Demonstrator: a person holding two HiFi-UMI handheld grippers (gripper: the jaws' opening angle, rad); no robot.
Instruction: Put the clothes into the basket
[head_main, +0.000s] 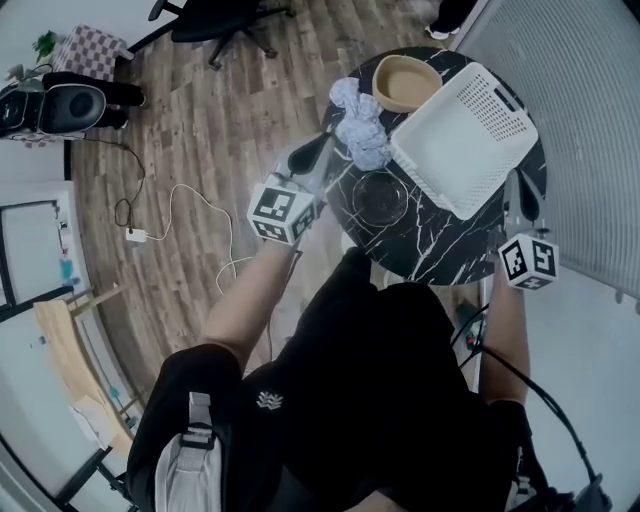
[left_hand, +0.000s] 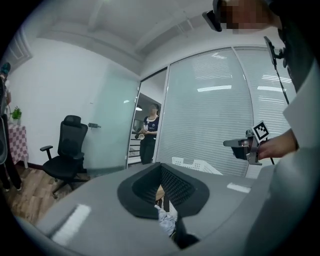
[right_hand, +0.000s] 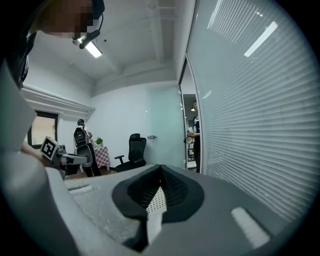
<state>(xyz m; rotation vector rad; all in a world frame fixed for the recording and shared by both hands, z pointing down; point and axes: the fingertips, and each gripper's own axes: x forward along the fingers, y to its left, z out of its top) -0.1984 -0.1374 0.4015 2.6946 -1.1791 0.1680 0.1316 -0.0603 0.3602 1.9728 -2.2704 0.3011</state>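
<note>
A heap of pale blue and white clothes lies at the far left of the round black marble table. To its right stands the white slotted basket, with nothing showing inside. My left gripper hovers at the table's left edge, just short of the clothes, jaws shut and nothing in them. In the left gripper view the left gripper shows the clothes below its tips and the basket beyond. My right gripper is by the basket's right side, jaws together. The right gripper view shows the right gripper facing the basket.
A tan bowl sits at the table's far edge and a clear glass dish near the middle. A white cable runs over the wooden floor, with an office chair beyond. A person stands in the doorway. A blind-covered glass wall is on the right.
</note>
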